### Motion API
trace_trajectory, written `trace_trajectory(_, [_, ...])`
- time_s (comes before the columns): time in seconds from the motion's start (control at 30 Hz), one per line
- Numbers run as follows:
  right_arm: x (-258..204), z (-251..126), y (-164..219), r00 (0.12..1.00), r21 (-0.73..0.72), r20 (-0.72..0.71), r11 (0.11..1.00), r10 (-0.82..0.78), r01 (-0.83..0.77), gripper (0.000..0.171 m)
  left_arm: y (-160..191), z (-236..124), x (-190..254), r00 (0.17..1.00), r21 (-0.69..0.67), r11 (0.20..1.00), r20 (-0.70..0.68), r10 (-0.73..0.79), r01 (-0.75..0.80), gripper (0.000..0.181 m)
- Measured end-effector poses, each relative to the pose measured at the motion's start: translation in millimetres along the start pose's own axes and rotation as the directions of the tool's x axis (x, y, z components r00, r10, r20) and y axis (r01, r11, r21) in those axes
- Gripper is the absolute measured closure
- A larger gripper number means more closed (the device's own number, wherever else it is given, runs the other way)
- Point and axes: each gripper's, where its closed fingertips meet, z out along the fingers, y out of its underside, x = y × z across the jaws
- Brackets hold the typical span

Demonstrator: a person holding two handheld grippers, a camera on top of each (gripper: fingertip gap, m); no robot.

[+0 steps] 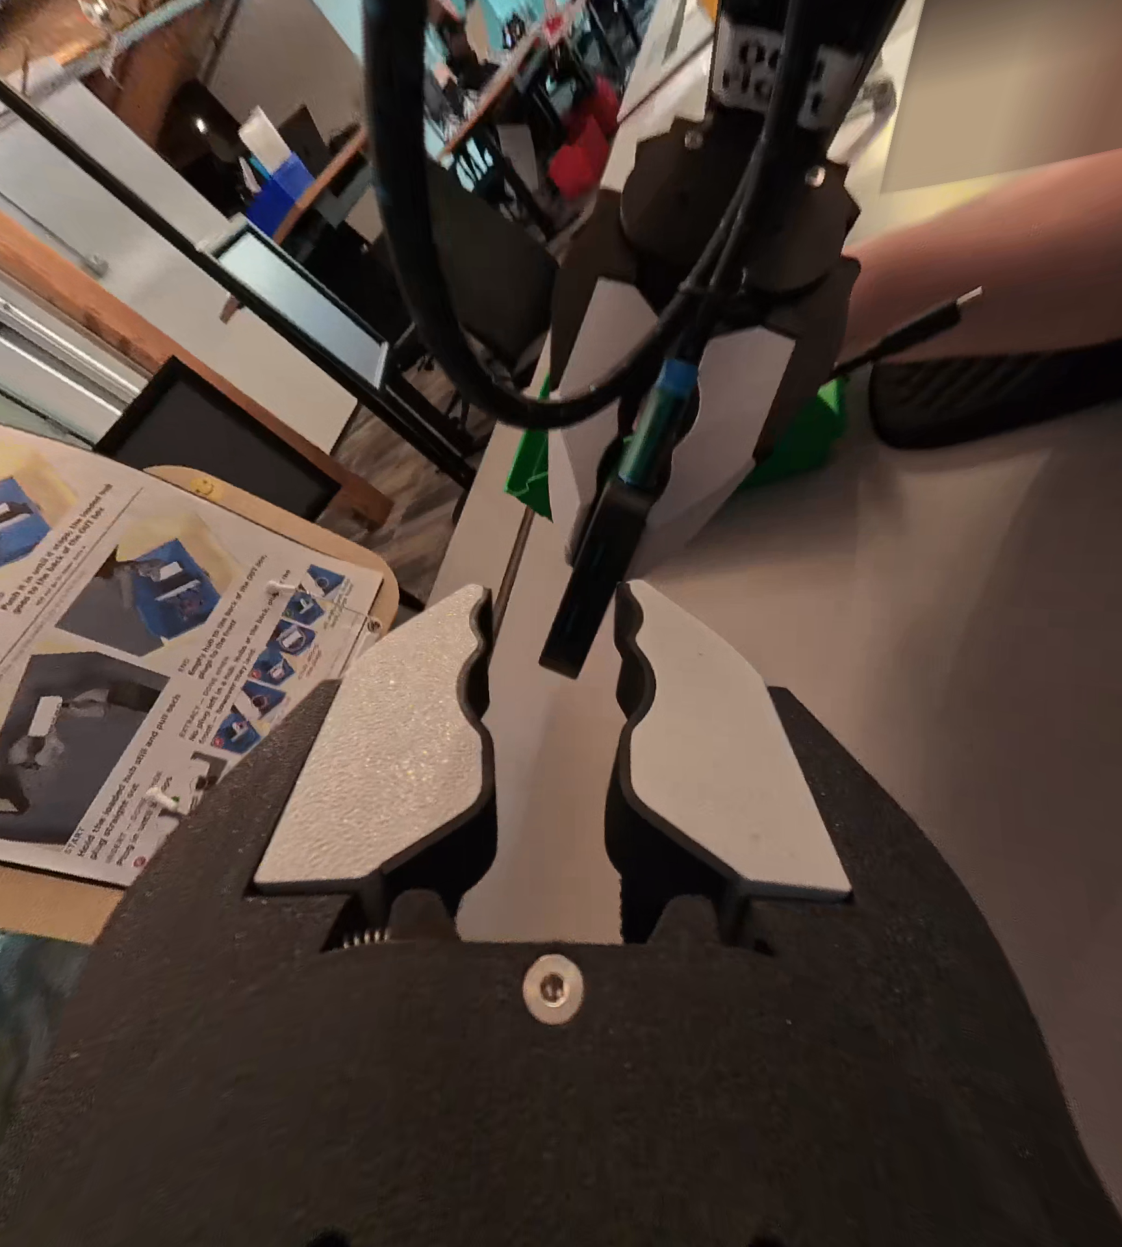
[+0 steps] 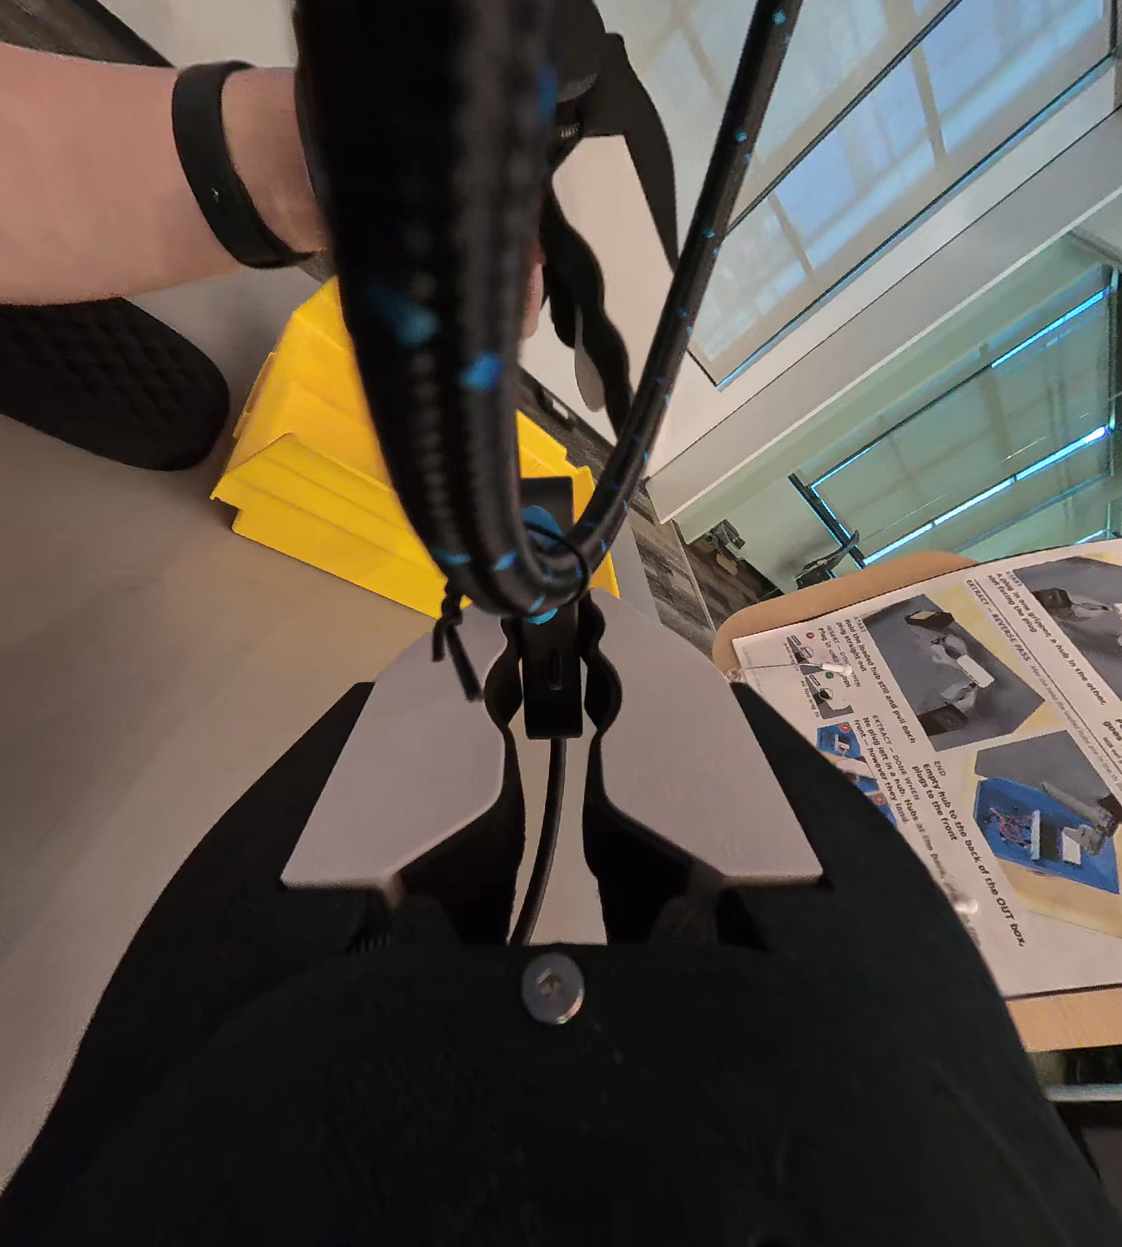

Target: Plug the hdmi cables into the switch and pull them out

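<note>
Here, right gripper (image 2: 552, 664) fingers clamp slim black switch (image 2: 550, 681), blue-flecked cable (image 2: 669, 357) attached; left gripper (image 1: 552, 634) fingers apart, empty.

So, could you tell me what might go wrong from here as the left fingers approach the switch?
1. The left gripper is open with only the tilted end of the switch between its fingertips; closing there may give a shallow grip that slips.
2. The looped cable hangs right over the right gripper, which clamps the switch; it could snag or drag during a pull.
</note>
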Motion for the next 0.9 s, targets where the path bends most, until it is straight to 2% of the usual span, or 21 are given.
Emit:
trace_trajectory(0.17, [-8.3, -4.5, -7.8, 0.996, 0.042, 0.049, 0.997, -0.074, 0.072, 0.156, 7.8, 9.3, 11.7, 0.996, -0.050, 0.995, -0.025, 0.088, -0.089, 0.144])
trace_trajectory(0.33, [-12.8, -5.1, -8.4, 0.991, 0.056, 0.071, 0.993, -0.110, 0.106, 0.156, 13.6, 23.2, 21.7, 0.976, -0.096, 0.971, -0.026, 0.216, -0.217, 0.167])
trace_trajectory(0.43, [-8.8, -7.5, -6.7, 0.992, 0.057, 0.045, 0.991, -0.121, 0.118, 0.155, 12.6, 25.4, 17.0, 0.966, -0.116, 0.960, 0.017, 0.259, -0.255, 0.167])
trace_trajectory(0.5, [-0.7, -11.1, -5.9, 0.993, 0.050, 0.006, 0.992, -0.119, 0.118, 0.145, 11.5, 21.7, 9.2, 0.951, -0.128, 0.948, 0.067, 0.302, -0.292, 0.167])
trace_trajectory(0.57, [10.4, -18.4, -3.9, 0.995, 0.047, -0.027, 0.994, -0.095, 0.096, 0.145, 8.7, 16.9, 5.6, 0.954, -0.110, 0.954, 0.081, 0.288, -0.278, 0.167])
trace_trajectory(0.67, [8.6, -25.9, -11.2, 0.997, 0.092, 0.010, 0.993, -0.076, 0.074, 0.155, 1.5, 12.8, 6.6, 0.964, -0.056, 0.966, 0.073, 0.257, -0.254, 0.167])
trace_trajectory(0.83, [1.6, -26.7, -2.8, 0.981, 0.000, 0.037, 0.981, -0.192, 0.192, 0.156, 3.3, 18.8, 12.1, 0.954, -0.076, 0.956, 0.073, 0.290, -0.284, 0.165])
trace_trajectory(0.9, [-2.9, -27.4, -4.3, 0.977, 0.010, 0.063, 0.979, -0.203, 0.202, 0.156, 0.0, 23.6, 13.9, 0.947, -0.061, 0.951, 0.092, 0.309, -0.304, 0.156])
